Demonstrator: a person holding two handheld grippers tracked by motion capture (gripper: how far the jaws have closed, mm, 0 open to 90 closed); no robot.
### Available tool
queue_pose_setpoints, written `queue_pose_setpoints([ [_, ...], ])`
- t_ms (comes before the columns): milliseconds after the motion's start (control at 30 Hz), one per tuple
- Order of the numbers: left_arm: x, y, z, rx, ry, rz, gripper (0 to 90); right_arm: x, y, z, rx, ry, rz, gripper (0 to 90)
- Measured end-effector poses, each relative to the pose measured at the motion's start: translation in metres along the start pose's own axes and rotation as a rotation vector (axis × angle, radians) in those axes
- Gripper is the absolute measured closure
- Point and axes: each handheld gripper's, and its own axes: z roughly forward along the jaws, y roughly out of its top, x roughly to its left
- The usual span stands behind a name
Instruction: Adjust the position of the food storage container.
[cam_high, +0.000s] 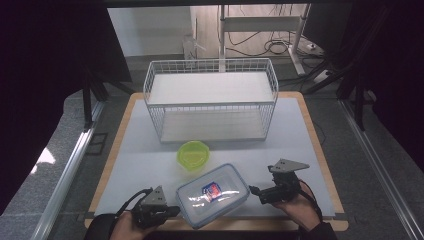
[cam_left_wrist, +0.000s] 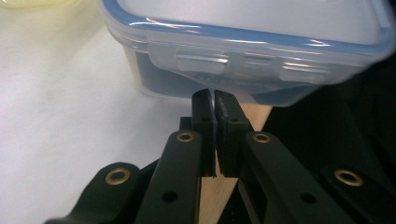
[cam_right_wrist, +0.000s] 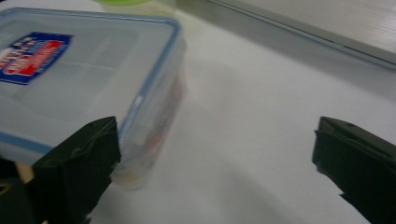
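A clear rectangular food container (cam_high: 212, 195) with a blue-rimmed lid and a red and blue label lies near the table's front edge. My left gripper (cam_high: 172, 211) is at its left end. In the left gripper view the jaws (cam_left_wrist: 215, 97) are pressed together, their tips just under the latch flap of the container (cam_left_wrist: 243, 42); I cannot tell whether they pinch the flap. My right gripper (cam_high: 255, 192) hovers at the container's right end, open. In the right gripper view (cam_right_wrist: 217, 135) its left jaw is beside a corner of the container (cam_right_wrist: 84, 70), with nothing between the jaws.
A lime green bowl (cam_high: 193, 155) sits just behind the container. Further back stands a white wire rack (cam_high: 210, 100) with two shelves. A white mat covers the wooden board (cam_high: 320, 150), whose front edge is right under my hands.
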Motion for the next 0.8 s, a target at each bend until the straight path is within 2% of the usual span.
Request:
queue_pose_setpoints([
  [67,0.0,0.003,0.006,0.019,0.011,0.002,87.9,0.005,0.0,-0.003,-0.003,-0.005,-0.007,6.4],
  [100,0.002,0.005,0.007,0.013,0.012,-0.005,87.9,0.005,-0.001,-0.004,-0.004,-0.007,-0.006,7.4],
  [167,0.005,0.008,0.009,-0.008,-0.006,-0.032,88.4,0.005,-0.002,-0.009,-0.006,0.026,0.011,10.5],
  [233,0.008,0.01,0.012,-0.012,-0.013,-0.045,88.8,0.006,-0.004,-0.01,0.007,0.081,0.022,12.6],
  [433,0.017,0.02,0.02,-0.024,-0.016,-0.074,89.5,0.015,-0.005,-0.008,0.055,0.112,-0.011,21.3],
  [533,0.022,0.026,0.025,-0.026,-0.017,-0.08,89.7,0.015,-0.004,-0.009,0.06,0.121,-0.014,27.3],
  [667,0.029,0.038,0.034,-0.035,-0.016,-0.085,89.7,0.012,-0.005,-0.01,0.073,0.122,-0.012,28.9],
  [800,0.038,0.048,0.042,-0.04,-0.005,-0.097,89.7,0.009,-0.006,-0.012,0.069,0.085,-0.01,29.3],
])
